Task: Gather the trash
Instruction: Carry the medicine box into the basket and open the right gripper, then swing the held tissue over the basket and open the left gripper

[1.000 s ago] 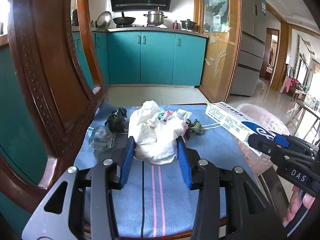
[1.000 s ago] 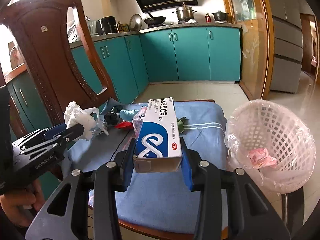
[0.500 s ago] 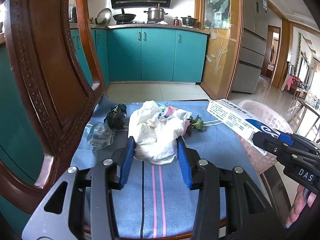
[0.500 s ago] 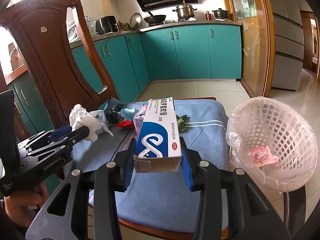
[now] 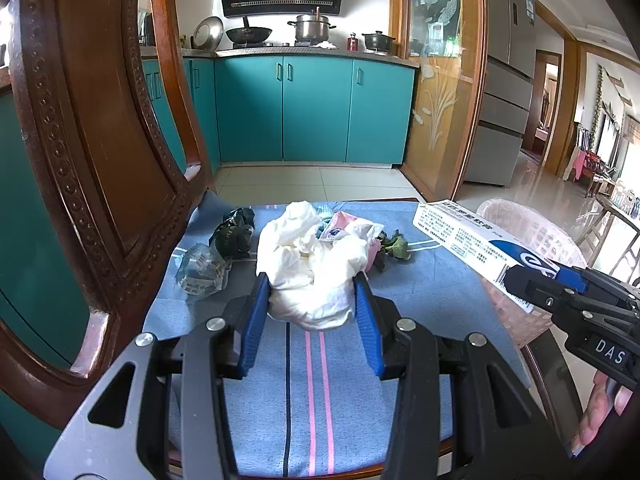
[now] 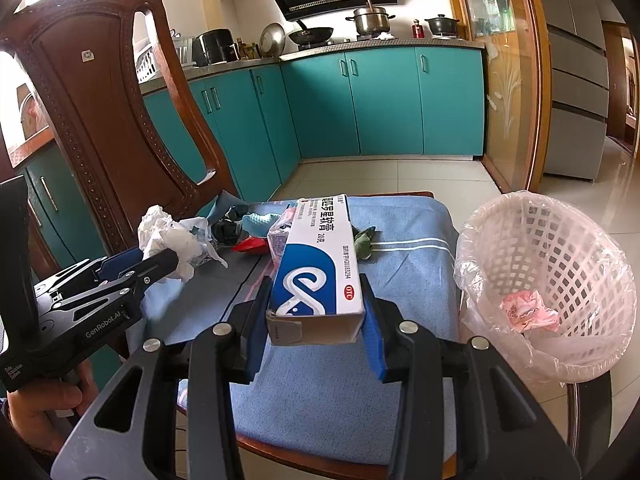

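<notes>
A crumpled white tissue [image 5: 312, 256] sits between the blue pads of my left gripper [image 5: 312, 284], which is shut on it just above the blue striped cloth [image 5: 312, 380] on the chair seat. My right gripper [image 6: 316, 292] is shut on a white and blue medicine box [image 6: 316, 264], held level over the seat. The right wrist view shows the left gripper [image 6: 152, 260] with the tissue [image 6: 164, 232] at the left. In the left wrist view the right gripper [image 5: 536, 276] and the box [image 5: 472, 236] are at the right.
A white lattice basket [image 6: 560, 248] with a plastic liner stands right of the seat, a pink wrapper [image 6: 528, 312] inside. More trash lies on the cloth: clear plastic [image 5: 200, 272], a dark wrapper [image 5: 234, 232], a green leaf [image 5: 396, 246], a red scrap [image 6: 250, 245]. The carved chair back [image 5: 92, 160] rises on the left.
</notes>
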`<state>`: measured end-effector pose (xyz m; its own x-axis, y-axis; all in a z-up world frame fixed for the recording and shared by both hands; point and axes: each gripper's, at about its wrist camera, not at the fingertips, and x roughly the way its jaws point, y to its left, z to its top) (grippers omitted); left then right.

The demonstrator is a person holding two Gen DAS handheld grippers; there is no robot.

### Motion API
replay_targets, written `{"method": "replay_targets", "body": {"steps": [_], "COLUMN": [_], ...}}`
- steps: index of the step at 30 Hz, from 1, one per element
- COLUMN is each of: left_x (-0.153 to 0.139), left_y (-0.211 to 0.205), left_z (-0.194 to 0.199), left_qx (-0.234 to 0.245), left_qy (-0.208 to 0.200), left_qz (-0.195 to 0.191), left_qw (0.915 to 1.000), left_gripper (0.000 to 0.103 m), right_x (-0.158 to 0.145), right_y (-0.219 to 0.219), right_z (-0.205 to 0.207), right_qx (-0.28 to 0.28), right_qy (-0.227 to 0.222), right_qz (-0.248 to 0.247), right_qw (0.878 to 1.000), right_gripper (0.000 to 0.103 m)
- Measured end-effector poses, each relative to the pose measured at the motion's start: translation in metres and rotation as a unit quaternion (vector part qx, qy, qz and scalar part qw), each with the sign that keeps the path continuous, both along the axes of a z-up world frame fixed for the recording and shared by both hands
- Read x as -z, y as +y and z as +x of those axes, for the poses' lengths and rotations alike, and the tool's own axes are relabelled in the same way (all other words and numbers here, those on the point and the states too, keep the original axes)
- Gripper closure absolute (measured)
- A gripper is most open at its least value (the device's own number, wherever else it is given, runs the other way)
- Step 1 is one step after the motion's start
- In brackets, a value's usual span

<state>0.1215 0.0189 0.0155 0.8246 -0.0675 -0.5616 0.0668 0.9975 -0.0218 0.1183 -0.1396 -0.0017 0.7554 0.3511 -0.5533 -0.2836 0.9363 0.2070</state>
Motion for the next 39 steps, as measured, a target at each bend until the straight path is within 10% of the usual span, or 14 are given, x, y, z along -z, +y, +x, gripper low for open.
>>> {"method": "replay_targets", "body": {"steps": [21,31,34,39], "left_x": [0.003,0.002,0.002,0.001], "left_y": [0.000,0.001,0.001,0.001], "left_z": [0.002,0.000,0.000,0.000], "left_qx": [0.001,0.000,0.002,0.003], "left_qy": [0.002,0.001,0.001,0.001], "left_qz": [0.001,-0.002,-0.001,-0.001], "left_qw": [1.0000,1.0000,1.0000,1.0000], "left_gripper": [0.060,0.060,0.060,0.060], "right_x": [-0.003,-0.010,0.009,0.003], "right_y": [-0.008,-0.122,-0.140,-0.132], "right_z": [0.000,0.018,0.029,0.019], "right_qx": [0.011,0.198,0.235,0.225], "right_qy": [-0.009,-0.029,0.011,-0.008], "right_qz": [-0.001,0.016,0.006,0.018], "right_qw": [1.000,0.980,0.972,0.974], "right_gripper": [0.062,0.060,0.031,0.013]}}
